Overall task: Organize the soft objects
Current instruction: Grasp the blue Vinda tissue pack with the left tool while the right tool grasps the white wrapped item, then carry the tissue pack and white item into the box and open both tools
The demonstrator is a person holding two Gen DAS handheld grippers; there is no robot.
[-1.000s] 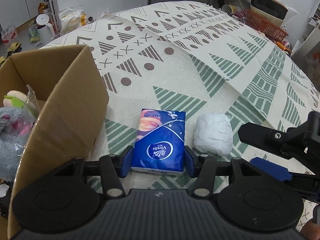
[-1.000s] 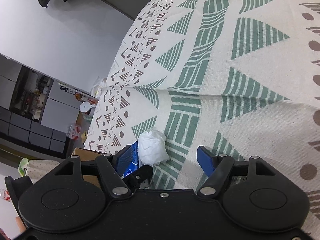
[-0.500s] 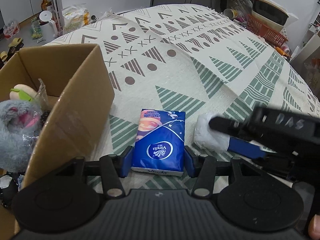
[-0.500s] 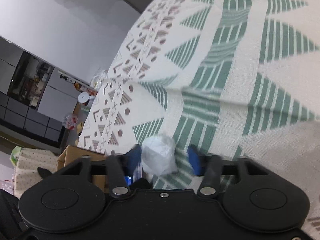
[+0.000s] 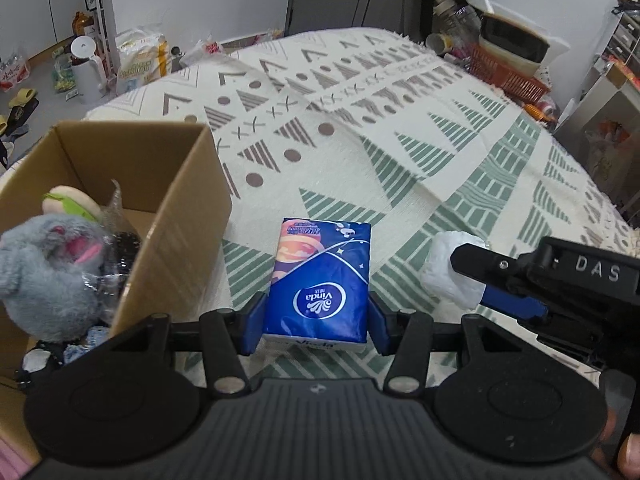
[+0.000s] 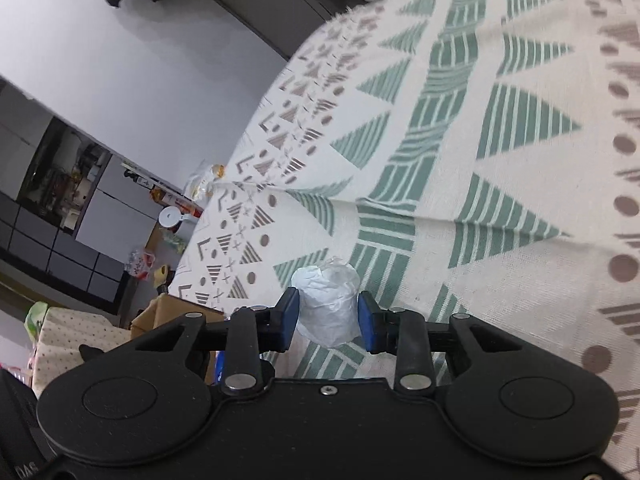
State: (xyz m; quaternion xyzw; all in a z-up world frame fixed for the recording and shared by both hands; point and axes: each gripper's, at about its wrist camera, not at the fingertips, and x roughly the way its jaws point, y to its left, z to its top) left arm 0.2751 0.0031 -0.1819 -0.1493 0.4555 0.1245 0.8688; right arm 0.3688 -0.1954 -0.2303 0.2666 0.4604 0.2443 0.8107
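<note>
Your left gripper point(image 5: 316, 322) has its blue fingers point(image 5: 256, 320) pinching the near end of the blue plastic-wrapped tissue pack point(image 5: 320, 284), which lies flat on the patterned cream-and-green cloth point(image 5: 400, 184) covering the bench. Just left of it stands the open brown cardboard box point(image 5: 176, 216), holding a grey plush toy point(image 5: 44, 272) and some crinkled clear wrapping. Your right gripper point(image 6: 327, 319) has its fingers closed onto the sides of the white crumpled soft bundle point(image 6: 326, 300), which sits on the cloth just right of the tissue pack; from the left camera the black finger lies over the bundle point(image 5: 448, 272).
</note>
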